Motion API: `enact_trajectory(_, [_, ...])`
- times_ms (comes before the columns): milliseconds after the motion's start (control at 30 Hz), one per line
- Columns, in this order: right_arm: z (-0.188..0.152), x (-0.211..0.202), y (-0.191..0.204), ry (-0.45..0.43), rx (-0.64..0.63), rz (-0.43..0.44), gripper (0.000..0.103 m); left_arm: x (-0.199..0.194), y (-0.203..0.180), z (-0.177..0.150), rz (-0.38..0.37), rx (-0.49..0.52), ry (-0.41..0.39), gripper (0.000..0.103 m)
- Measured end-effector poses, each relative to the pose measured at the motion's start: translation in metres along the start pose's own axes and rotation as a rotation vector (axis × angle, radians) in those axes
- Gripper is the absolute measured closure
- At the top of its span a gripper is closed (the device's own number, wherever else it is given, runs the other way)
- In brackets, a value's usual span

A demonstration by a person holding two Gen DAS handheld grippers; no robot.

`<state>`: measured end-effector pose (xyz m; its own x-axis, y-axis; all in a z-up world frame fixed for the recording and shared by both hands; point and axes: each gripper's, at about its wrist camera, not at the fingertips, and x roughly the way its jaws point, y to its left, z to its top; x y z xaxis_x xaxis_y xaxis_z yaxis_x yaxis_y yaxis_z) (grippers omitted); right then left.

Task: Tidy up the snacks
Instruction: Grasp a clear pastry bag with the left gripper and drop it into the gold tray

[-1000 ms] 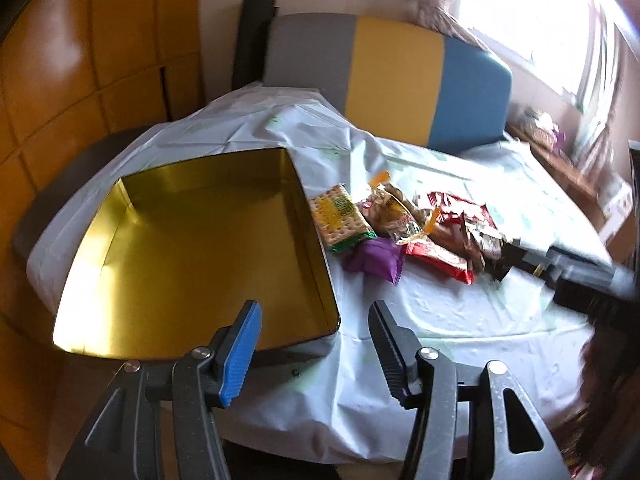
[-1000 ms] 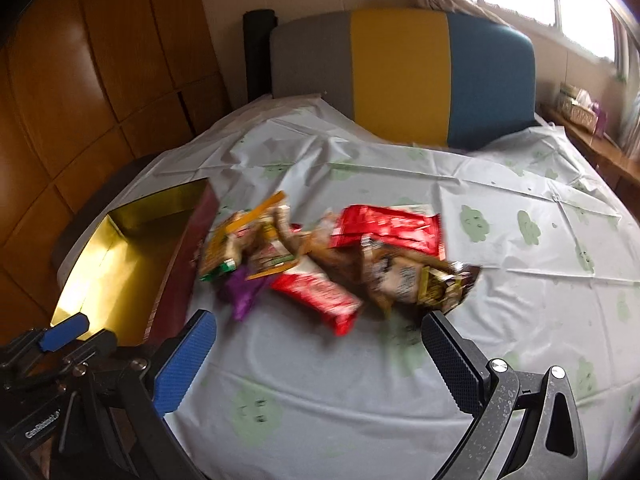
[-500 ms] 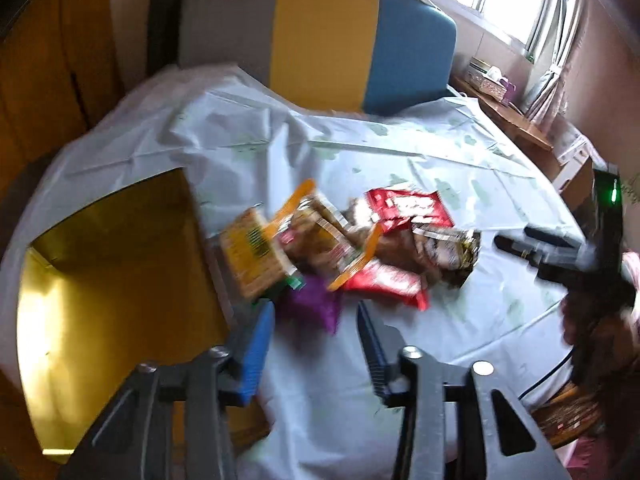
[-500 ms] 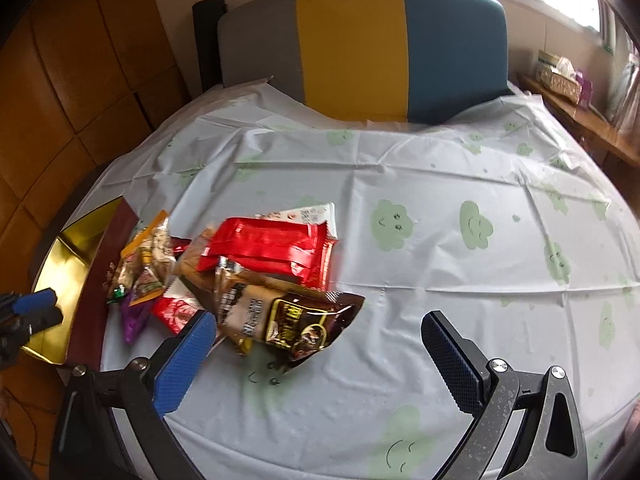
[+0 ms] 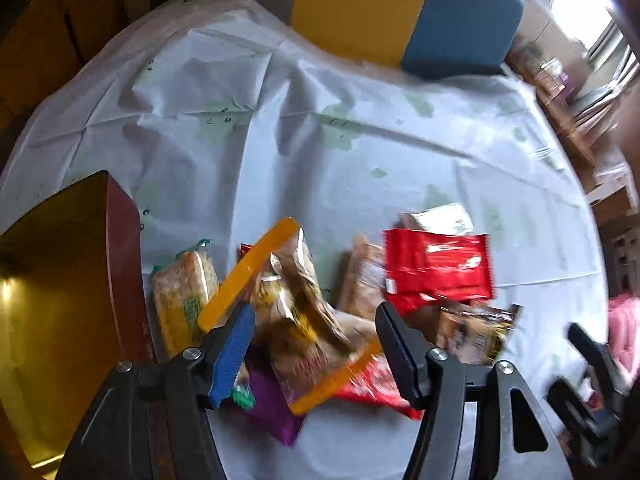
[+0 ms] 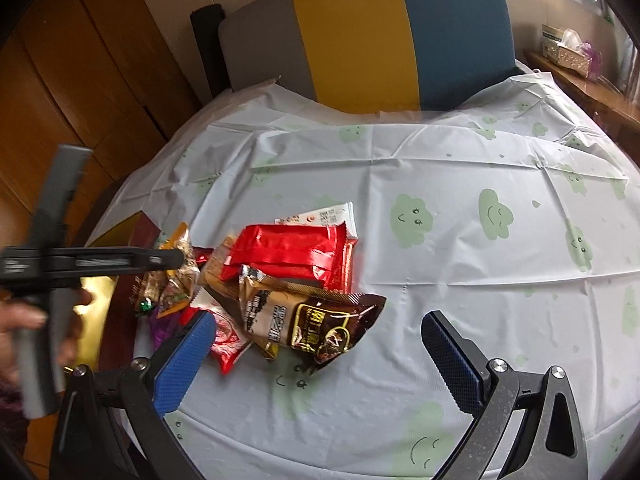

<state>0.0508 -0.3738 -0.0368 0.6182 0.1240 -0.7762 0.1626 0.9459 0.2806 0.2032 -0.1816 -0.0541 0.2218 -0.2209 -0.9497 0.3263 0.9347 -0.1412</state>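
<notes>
A heap of snack packets lies on the white tablecloth [image 6: 460, 280]. My left gripper [image 5: 316, 344] is open and hovers over a clear orange-edged packet [image 5: 292, 304], with a cracker pack [image 5: 184, 296] and a purple packet [image 5: 272, 404] beside it. A red packet [image 5: 436, 268] lies to the right. The gold tin [image 5: 52, 300] with a dark red wall stands at the left. My right gripper [image 6: 320, 364] is open and empty, just in front of a brown packet [image 6: 312, 316] and the red packet [image 6: 288, 256].
A grey, yellow and blue chair back [image 6: 372, 36] stands behind the table. Wooden panels [image 6: 80, 80] line the left wall. A tissue box [image 6: 566, 50] sits on a shelf at the right. The left tool's body [image 6: 48, 264] shows in the right wrist view.
My left gripper has swung from over the tin to the right and now sits over the snack heap. My right gripper has shifted right, so the heap lies at its left.
</notes>
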Motion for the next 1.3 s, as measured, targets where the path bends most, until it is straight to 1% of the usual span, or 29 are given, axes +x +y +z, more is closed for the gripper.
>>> enact_trajectory(33, [0.0,-0.001,0.0,-0.002,0.001,0.002,0.0,0.004,0.0,-0.001,0.011,0.0,0.007,0.04])
enact_trajectory(67, [0.001,-0.002,0.001,-0.006,0.003,0.006,0.0,0.008,-0.001,-0.001,0.02,0.005,0.011,0.049])
enact_trajectory(100, [0.001,-0.003,0.001,-0.009,0.004,0.009,0.0,0.012,-0.001,-0.002,0.022,0.015,0.018,0.063])
enact_trajectory(133, [0.002,-0.005,0.0,-0.015,0.007,0.01,0.0,0.015,-0.001,-0.005,0.001,0.027,0.019,0.063])
enact_trajectory(233, [0.003,-0.007,-0.002,-0.023,0.022,0.005,0.0,0.007,-0.003,-0.015,-0.029,0.08,-0.059,0.069])
enact_trajectory(300, [0.003,-0.007,-0.003,-0.024,0.027,0.0,0.0,0.0,0.0,-0.023,-0.059,0.083,-0.09,0.071])
enact_trajectory(367, [0.002,-0.007,-0.003,-0.025,0.022,-0.005,0.0,-0.014,0.001,-0.032,-0.093,0.102,-0.14,0.072])
enact_trajectory(433, [0.001,-0.005,-0.002,-0.019,0.016,-0.005,0.0,-0.031,0.003,-0.04,-0.11,0.118,-0.194,0.073])
enact_trajectory(567, [-0.004,0.001,0.003,0.004,-0.003,-0.005,0.0,-0.066,0.014,-0.052,-0.145,0.119,-0.291,0.073])
enact_trajectory(633, [-0.007,0.005,0.009,0.014,-0.031,-0.002,0.004,-0.079,0.023,-0.055,-0.158,0.106,-0.323,0.074])
enact_trajectory(667, [-0.009,0.008,0.013,0.024,-0.047,0.004,0.01,-0.084,0.027,-0.057,-0.164,0.102,-0.338,0.074])
enact_trajectory(700, [-0.011,0.01,0.016,0.034,-0.053,0.016,0.019,-0.089,0.033,-0.06,-0.165,0.095,-0.357,0.074])
enact_trajectory(733, [-0.013,0.013,0.019,0.046,-0.056,0.033,0.025,-0.097,0.039,-0.063,-0.172,0.083,-0.368,0.074])
enact_trajectory(767, [-0.014,0.018,0.023,0.064,-0.058,0.054,0.034,-0.101,0.045,-0.066,-0.185,0.07,-0.379,0.074])
enact_trajectory(800, [-0.014,0.021,0.027,0.076,-0.059,0.066,0.04,-0.108,0.053,-0.07,-0.194,0.058,-0.395,0.074])
enact_trajectory(900, [-0.012,0.027,0.044,0.095,-0.064,0.125,0.046,-0.118,0.071,-0.08,-0.184,0.028,-0.428,0.074])
enact_trajectory(1033, [-0.001,0.045,0.083,0.118,-0.076,0.238,0.049,-0.13,0.101,-0.094,-0.186,-0.038,-0.462,0.074])
enact_trajectory(1067, [0.003,0.055,0.096,0.135,-0.077,0.265,0.051,-0.133,0.107,-0.097,-0.184,-0.051,-0.468,0.074])
enact_trajectory(1200, [0.009,0.091,0.134,0.206,-0.071,0.33,0.06,-0.136,0.132,-0.113,-0.16,-0.094,-0.475,0.074])
enact_trajectory(1300, [0.009,0.117,0.153,0.262,-0.04,0.36,0.063,-0.135,0.152,-0.125,-0.143,-0.132,-0.469,0.074])
